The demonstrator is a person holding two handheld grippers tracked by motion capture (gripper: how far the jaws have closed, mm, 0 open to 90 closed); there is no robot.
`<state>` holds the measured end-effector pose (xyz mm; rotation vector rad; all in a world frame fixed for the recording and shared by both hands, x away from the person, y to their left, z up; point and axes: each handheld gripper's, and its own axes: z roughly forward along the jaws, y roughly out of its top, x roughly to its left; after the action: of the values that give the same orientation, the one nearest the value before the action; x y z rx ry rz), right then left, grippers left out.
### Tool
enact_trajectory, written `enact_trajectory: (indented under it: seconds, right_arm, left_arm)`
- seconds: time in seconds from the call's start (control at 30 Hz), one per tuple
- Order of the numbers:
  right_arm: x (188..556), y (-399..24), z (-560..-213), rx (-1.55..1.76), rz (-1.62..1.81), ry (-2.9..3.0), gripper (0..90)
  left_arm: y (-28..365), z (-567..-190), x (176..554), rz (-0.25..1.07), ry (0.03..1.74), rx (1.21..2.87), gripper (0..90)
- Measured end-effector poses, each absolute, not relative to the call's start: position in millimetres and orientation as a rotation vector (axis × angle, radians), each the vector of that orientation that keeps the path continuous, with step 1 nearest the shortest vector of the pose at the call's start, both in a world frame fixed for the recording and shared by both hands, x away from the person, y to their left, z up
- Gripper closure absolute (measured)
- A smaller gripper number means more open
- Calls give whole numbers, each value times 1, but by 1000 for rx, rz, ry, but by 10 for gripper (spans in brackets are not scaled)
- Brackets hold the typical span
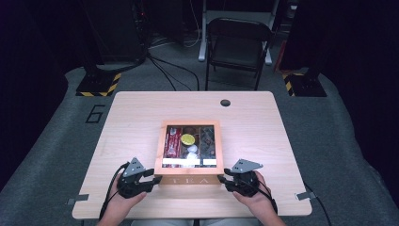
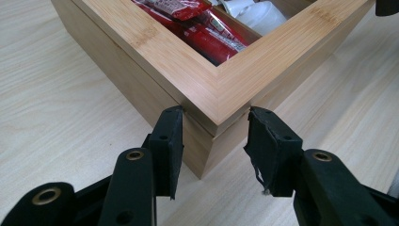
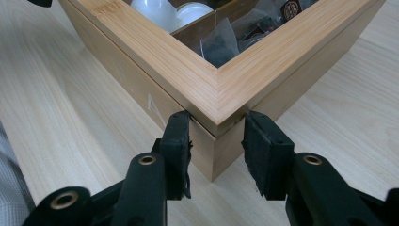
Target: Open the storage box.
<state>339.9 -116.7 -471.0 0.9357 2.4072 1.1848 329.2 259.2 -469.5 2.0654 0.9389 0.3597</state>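
Your wooden tea box [image 1: 190,180] sits near the middle of the table [image 1: 136,113], toward the near edge, its front panel with the lettering facing you. The lid is down, and through its glass window you can see red packets [image 1: 172,141] in the left compartment, a yellow round capsule [image 1: 187,139] and white cups [image 1: 192,149] in the middle one, and dark sachets [image 1: 207,139] in the right one.

Your left gripper [image 1: 151,179] is at the box's near left corner. In the left gripper view, that gripper [image 2: 214,125] straddles the corner just under the lid's edge, each pad [image 2: 171,136] lying against a side wall, so the jaws are clamped on the box rather than standing free.

Your right gripper [image 1: 223,179] is at the near right corner. In the right gripper view, that gripper [image 3: 215,127] grips the corner the same way, one pad [image 3: 179,136] on each face just below the lid seam, closed onto the wood.

Both your hands rest low on the table at the near side, well apart, with the box between them.
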Motion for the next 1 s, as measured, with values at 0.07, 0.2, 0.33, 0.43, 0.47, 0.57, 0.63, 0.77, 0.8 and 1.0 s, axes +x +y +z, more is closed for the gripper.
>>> enact_trajectory:
  seconds: [0.07,0.2,0.33,0.43,0.47,0.57,0.63,0.77,0.8,1.0]
  right_arm:
    - [340,-116,-471,935,1190,2401,615]
    - [340,-117,-469,941,1204,2391,615]
    - [339,-117,-467,941,1217,2378,614]
    - [340,-117,-465,944,1235,2369,612]
    - [340,-117,-465,947,1239,2365,612]
    - [340,-118,-462,957,1264,2351,608]
    - [341,-118,-460,958,1272,2345,607]
    - [341,-118,-457,1001,1306,2337,600]
    - [342,-118,-455,999,1309,2332,599]
    - [343,-117,-446,989,1290,2331,586]
  left_arm:
    - [260,-469,329,359,935,2065,560]
    - [260,-467,329,370,928,2058,557]
    - [256,-466,328,410,928,2054,556]
    - [256,-464,328,405,930,2036,555]
    - [256,-464,328,414,929,2030,553]
    - [255,-461,328,420,931,2015,541]
    - [255,-460,328,441,925,2007,527]
    - [254,-455,329,448,933,1989,511]
    - [254,-454,329,451,938,1979,509]
    - [252,-445,330,474,947,1995,480]
